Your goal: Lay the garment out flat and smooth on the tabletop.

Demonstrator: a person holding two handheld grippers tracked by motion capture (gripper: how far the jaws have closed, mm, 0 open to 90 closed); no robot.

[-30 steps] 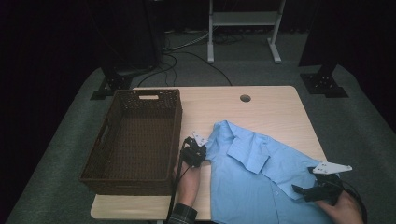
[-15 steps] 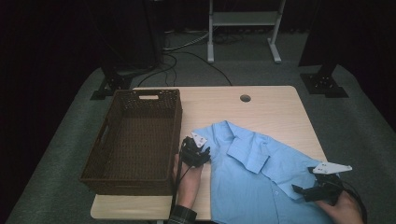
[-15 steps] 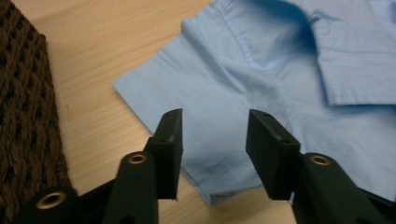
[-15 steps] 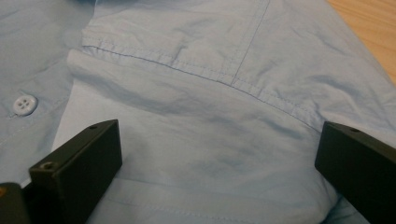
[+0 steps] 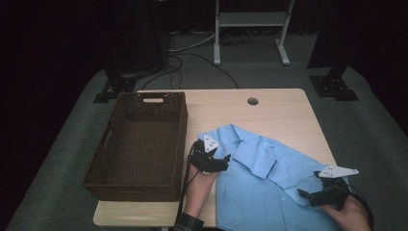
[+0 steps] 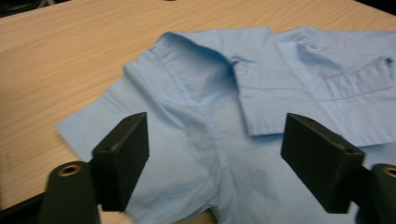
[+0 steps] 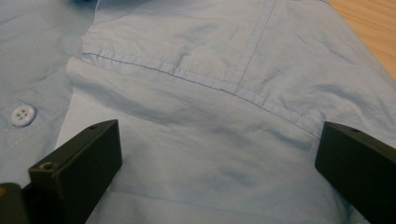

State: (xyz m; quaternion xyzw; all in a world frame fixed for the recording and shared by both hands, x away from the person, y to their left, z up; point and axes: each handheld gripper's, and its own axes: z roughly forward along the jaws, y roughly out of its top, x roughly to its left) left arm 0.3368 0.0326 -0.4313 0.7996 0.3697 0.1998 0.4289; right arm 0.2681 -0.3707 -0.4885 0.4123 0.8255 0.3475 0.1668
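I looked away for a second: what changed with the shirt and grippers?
The left gripper has just opened its jaws and let go of the shirt's collar, lifting slightly. The right gripper stays open over the shirt; the basket is unmoved.

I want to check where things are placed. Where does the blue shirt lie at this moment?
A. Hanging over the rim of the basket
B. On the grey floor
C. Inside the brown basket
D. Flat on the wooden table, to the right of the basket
D: the blue shirt is spread on the wooden table, beside the brown basket, which has no shirt in it.
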